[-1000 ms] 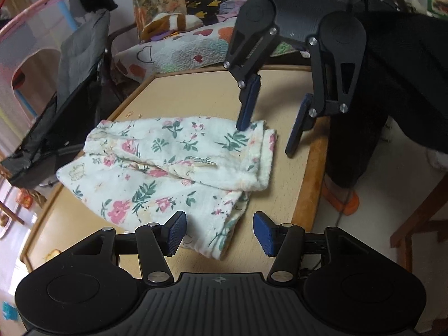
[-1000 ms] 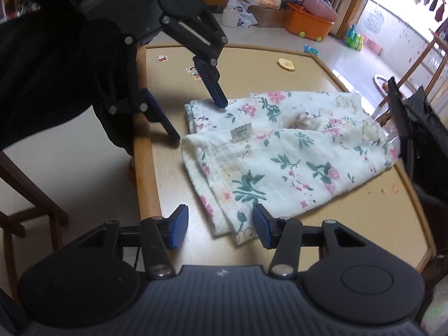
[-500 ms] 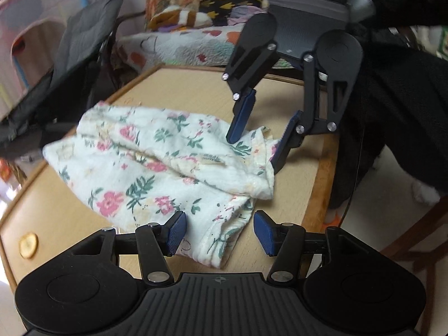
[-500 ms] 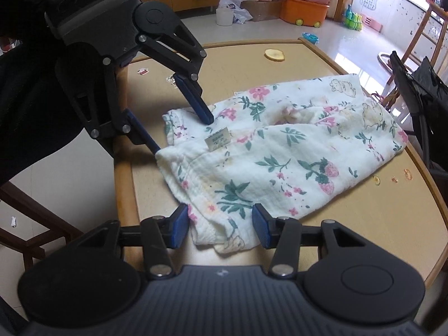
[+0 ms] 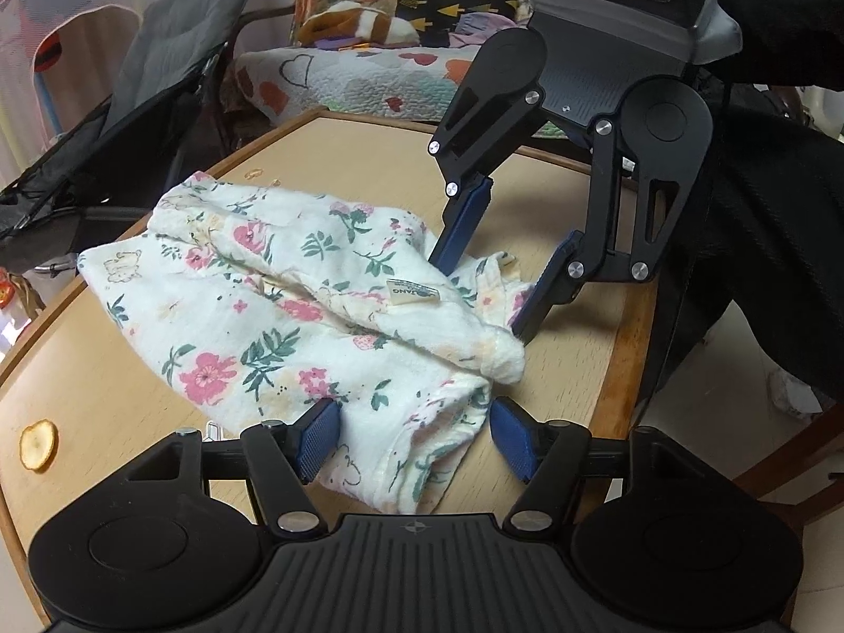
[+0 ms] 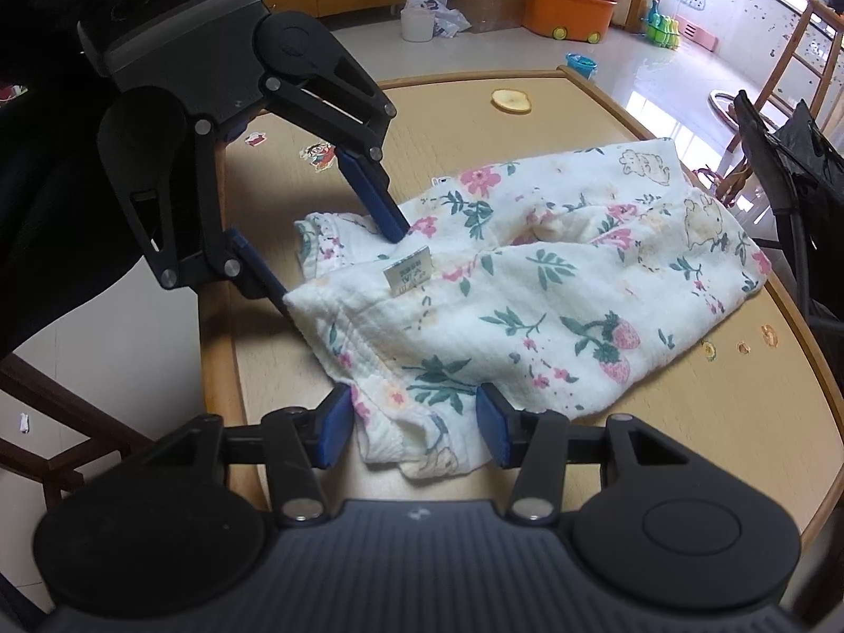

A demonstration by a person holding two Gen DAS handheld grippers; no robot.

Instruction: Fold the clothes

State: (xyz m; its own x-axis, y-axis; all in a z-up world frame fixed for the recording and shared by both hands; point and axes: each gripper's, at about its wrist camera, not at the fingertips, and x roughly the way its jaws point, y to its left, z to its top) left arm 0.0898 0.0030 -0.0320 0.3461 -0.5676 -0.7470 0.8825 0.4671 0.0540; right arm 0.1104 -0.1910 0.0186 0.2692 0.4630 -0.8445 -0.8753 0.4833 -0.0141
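Two sets of tongs hang over one end of a floral garment (image 5: 295,311) lying crumpled on the wooden table (image 5: 95,390). Left tongs (image 5: 411,440) are opening, a fold of the near corner between the blue pads (image 5: 316,435), which do not press on it. Right tongs (image 6: 414,430) stand parted around the opposite corner, cloth between them; the pads look just clear of it, not pinching. A small white label (image 5: 412,293) is sewn near the waistband end; its print reads something like "YANG" in the left view, the rest too small to make out. Cartoon stickers (image 6: 318,154) are stuck on the tabletop near the edge, their writing unreadable. One dried fruit slice (image 5: 38,444) lies on the table apart from the garment.
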